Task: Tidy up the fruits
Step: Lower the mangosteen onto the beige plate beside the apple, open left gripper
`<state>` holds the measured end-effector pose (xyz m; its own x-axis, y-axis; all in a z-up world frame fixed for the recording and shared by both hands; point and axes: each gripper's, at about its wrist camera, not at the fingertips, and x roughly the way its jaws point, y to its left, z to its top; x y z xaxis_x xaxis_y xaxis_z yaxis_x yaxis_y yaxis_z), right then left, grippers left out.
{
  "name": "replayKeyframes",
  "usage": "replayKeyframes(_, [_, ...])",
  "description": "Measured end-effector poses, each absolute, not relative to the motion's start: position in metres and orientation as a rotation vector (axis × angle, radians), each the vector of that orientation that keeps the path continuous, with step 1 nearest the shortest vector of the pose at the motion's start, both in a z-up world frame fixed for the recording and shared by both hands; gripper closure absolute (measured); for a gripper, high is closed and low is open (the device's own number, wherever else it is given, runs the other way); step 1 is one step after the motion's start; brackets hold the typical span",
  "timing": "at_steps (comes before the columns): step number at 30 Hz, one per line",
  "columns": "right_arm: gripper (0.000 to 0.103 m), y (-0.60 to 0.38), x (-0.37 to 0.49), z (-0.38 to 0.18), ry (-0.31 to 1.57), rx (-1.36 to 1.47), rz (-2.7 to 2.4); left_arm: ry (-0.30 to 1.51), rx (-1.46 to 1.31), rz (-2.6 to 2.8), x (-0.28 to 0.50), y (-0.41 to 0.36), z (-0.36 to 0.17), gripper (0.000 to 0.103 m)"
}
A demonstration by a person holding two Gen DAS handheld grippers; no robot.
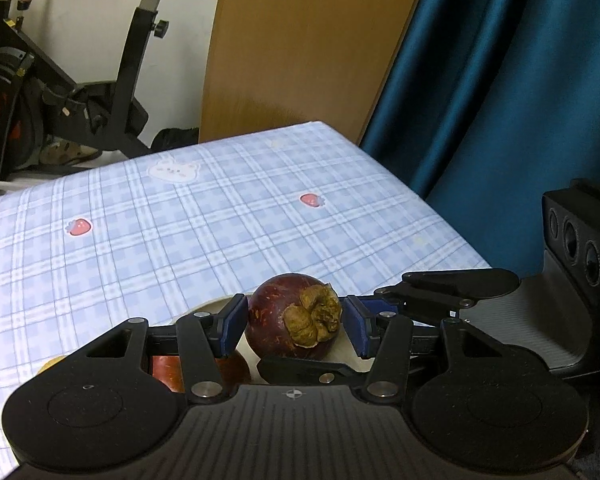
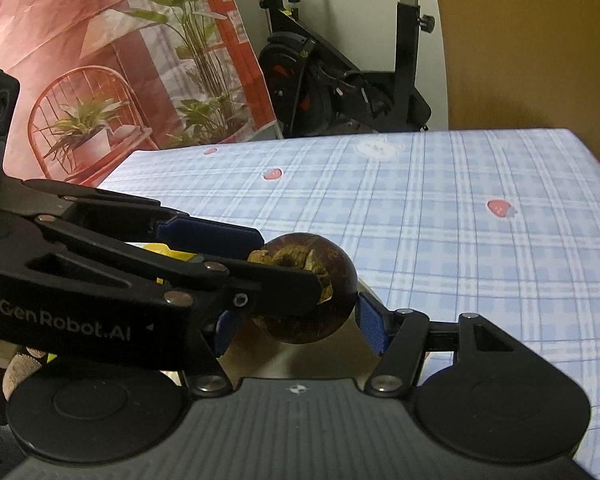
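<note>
Both grippers clamp mangosteens: left gripper (image 1: 296, 322) holds one mangosteen (image 1: 290, 316), right gripper (image 2: 292, 320) another (image 2: 300, 328). Only the right view shows a second mangosteen (image 2: 320, 264) stacked above, plus something yellow (image 2: 160, 249) left of its fingers.

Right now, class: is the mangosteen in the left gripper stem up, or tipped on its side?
Tipped. The mangosteen's dried brown cap faces sideways towards the camera, not up, and the blue fingers flank it on both sides.

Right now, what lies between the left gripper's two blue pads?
A dark mangosteen fills the gap of the left gripper; the left wrist view shows it.
</note>
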<state>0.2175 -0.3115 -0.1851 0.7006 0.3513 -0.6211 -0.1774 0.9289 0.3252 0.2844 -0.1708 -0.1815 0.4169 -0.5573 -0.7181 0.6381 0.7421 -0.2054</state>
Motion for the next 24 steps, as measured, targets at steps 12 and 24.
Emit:
replayKeyframes(12, [0.041,-0.312,0.227,-0.194,0.771,0.289,0.293,0.885,0.107,-0.751,0.287,-0.173,-0.187,0.048])
replayKeyframes(24, [0.041,-0.301,0.227,-0.191,0.752,0.255,0.272,0.85,0.139,-0.714,0.283,-0.168,-0.184,0.046])
